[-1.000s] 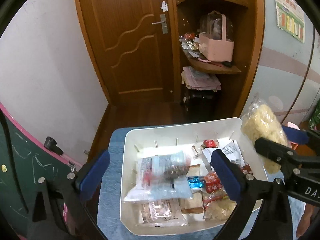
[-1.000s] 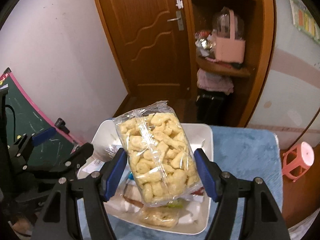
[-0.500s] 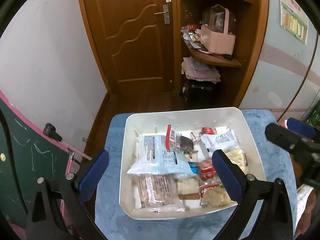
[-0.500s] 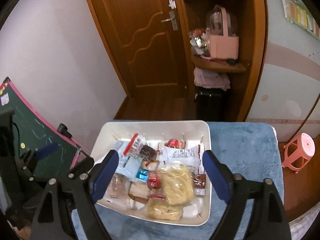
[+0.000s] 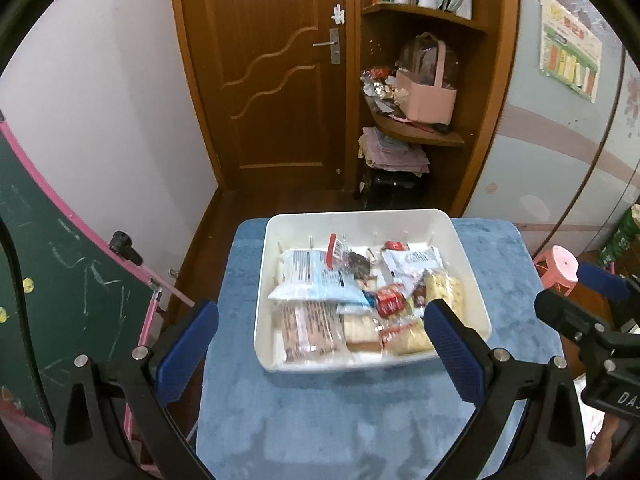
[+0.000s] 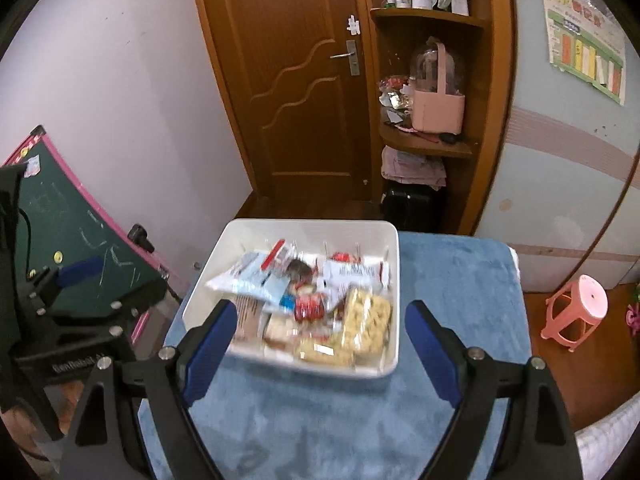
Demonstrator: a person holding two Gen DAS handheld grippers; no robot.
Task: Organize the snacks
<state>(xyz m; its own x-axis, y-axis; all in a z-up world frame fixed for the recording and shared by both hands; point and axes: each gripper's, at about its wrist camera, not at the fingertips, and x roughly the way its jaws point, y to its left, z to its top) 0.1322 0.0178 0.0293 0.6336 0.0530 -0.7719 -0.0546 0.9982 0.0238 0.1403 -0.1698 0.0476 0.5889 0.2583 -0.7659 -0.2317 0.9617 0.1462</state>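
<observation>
Both grippers hang with jaws apart and empty: my right gripper (image 6: 316, 344), which has just been opening, and the left gripper (image 5: 320, 344). Ahead and below on the blue table (image 6: 320, 420) sits the white bin (image 6: 390, 360), snacks piled inside. Its puffed-snack bag (image 6: 366, 316), long axis running away from me, lies nearer my right gripper.

Both grippers angled down: left gripper (image 5: 320, 344) fingers wide, right gripper (image 6: 320, 342) wide, empty.
</observation>
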